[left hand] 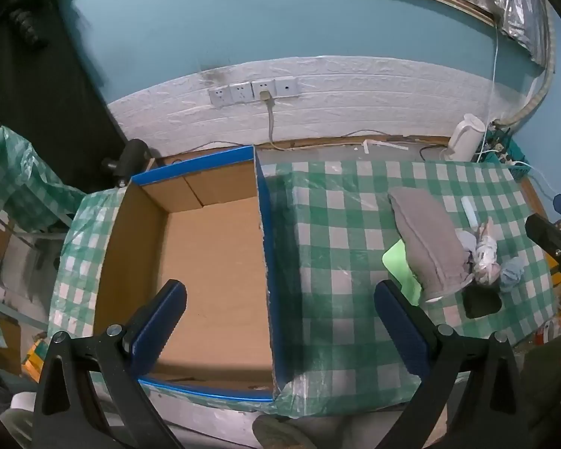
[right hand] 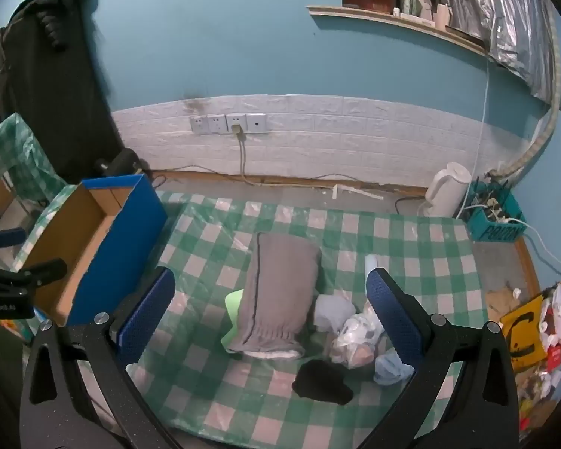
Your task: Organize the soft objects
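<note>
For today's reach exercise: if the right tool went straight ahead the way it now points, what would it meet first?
Most likely the grey pillow, lying between the open right tool's fingers on the checked tablecloth; depth is hard to judge.

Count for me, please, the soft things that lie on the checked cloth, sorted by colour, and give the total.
Grey: 1, the pillow
Green: 1, the flat piece under the pillow
Black: 1, the cloth
Light blue: 2, the bundle beside the pillow and the bundle near the right claw
White patterned: 1, the bundle
Total: 6
</note>
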A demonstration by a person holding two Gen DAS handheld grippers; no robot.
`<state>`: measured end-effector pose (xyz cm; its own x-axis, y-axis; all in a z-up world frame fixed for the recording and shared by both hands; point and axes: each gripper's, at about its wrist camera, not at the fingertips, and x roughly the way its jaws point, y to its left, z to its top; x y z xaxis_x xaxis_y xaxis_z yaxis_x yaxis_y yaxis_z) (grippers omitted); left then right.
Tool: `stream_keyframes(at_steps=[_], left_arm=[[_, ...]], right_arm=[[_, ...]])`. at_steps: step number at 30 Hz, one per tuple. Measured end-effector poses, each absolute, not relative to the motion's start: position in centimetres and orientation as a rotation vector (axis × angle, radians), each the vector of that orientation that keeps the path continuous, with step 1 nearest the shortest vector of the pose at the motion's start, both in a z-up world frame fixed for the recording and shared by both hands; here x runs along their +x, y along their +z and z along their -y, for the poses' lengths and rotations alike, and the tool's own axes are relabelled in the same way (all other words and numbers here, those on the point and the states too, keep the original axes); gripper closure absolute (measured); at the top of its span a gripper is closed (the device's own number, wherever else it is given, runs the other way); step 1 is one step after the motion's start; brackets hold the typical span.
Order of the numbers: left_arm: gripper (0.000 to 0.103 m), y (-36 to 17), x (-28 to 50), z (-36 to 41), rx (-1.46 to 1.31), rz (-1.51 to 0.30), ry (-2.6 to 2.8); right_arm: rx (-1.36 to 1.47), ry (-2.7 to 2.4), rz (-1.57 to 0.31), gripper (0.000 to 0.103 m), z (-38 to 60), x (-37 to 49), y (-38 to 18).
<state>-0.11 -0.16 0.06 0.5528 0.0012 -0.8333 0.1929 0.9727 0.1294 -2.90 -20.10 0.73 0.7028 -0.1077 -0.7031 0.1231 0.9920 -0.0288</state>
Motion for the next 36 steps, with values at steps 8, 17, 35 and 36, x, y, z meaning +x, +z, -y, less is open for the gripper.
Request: stream_keyframes(at_steps=[8,17,35,36], left_arm=[[0.002,0.4,0.8,-0.4,0.178,-0.982,-0.157],[0.002,0.1,-0.3,0.2,0.193,-0.966,-0.155],[0.002,-0.2,-0.6,0.7,0.211,-0.974,-0.166],[0.002,-0.3,-0.6,0.8,0.213,-0.975,-0.167]], right_arm=[[0.012,-0.134,-0.786,0.002,19.9,-2.8,0.6],[0.01,-0.135,-0.795,0.002,20.0,-2.5,0.6],[0.019,-0.135,-0.809,0.002,20.2,-2.6,0.5],[0.018,-0.135,-0.81,0.002,20.3,-2.6,0.5]])
